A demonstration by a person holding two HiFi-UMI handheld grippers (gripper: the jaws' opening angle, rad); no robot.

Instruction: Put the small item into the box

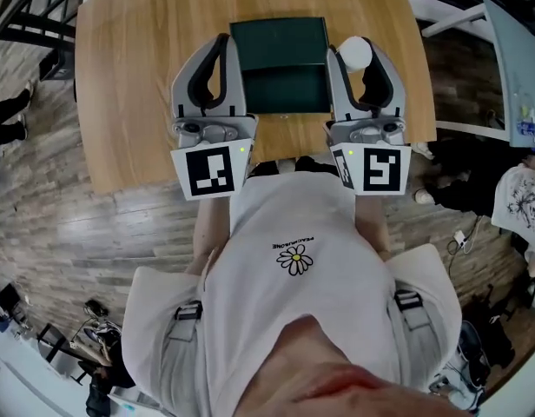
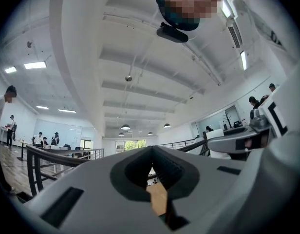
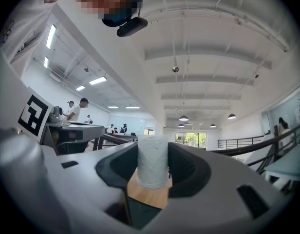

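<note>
A dark green box (image 1: 280,89) lies open in the middle of the wooden table (image 1: 128,76), its lid (image 1: 279,43) folded back on the far side. The small item is a white roll (image 1: 355,52), upright between the jaws of my right gripper (image 1: 359,55), just right of the lid's corner. In the right gripper view the roll (image 3: 152,162) stands in the right gripper (image 3: 152,156), which is shut on it, above wood and a dark edge of the box (image 3: 140,213). My left gripper (image 1: 222,46) rests left of the box, shut and empty (image 2: 152,150).
The table's near edge (image 1: 163,181) runs just under both marker cubes, with wood-plank floor (image 1: 68,233) beyond it. A railing (image 2: 47,155) and several people at distant desks show in the gripper views. Another person sits at the right edge (image 1: 524,198).
</note>
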